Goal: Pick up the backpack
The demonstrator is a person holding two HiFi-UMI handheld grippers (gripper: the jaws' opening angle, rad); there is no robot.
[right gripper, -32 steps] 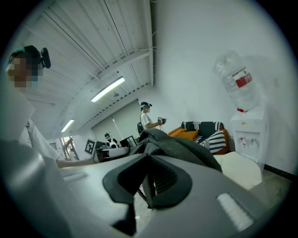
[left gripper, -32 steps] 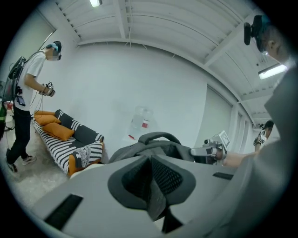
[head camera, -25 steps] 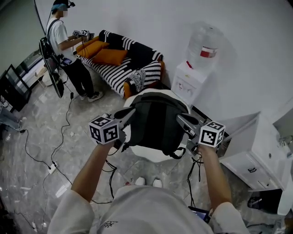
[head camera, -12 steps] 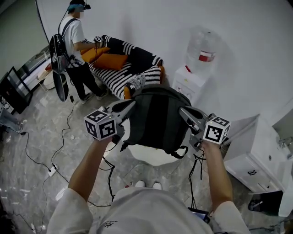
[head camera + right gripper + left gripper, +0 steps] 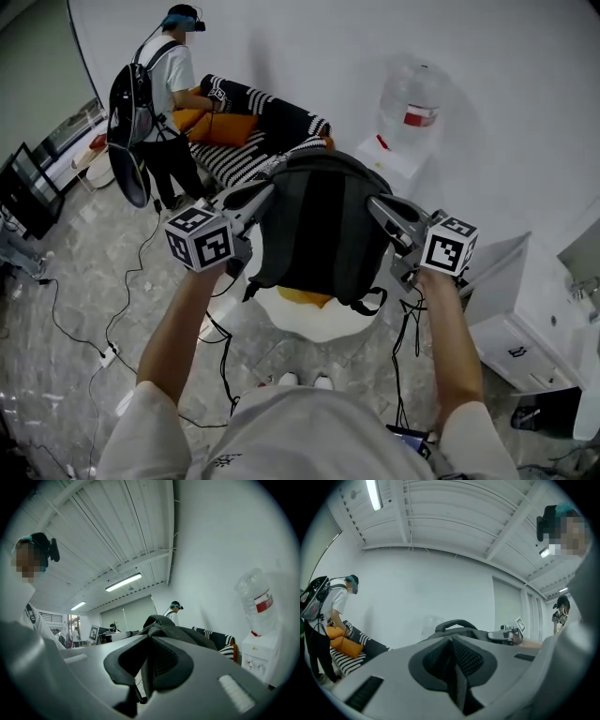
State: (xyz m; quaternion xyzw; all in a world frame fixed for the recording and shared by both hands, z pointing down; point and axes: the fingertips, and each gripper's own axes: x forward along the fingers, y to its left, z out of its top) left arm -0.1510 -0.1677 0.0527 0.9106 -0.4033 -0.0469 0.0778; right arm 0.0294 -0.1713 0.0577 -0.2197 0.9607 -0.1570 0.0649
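Head view: our backpack hangs just above the white stool, and the left gripper and right gripper each have fingers pinched narrow on its side fabric. If that thin fabric slips free, we reckon it drops back onto the stool.

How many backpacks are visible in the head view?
2. The dark backpack hangs between the left gripper and right gripper; the worn backpack is on the back of the standing person, upper left. More may be hidden.

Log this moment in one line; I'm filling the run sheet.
backpack: held up above white stool | left gripper: jaws shut on backpack | right gripper: jaws shut on backpack
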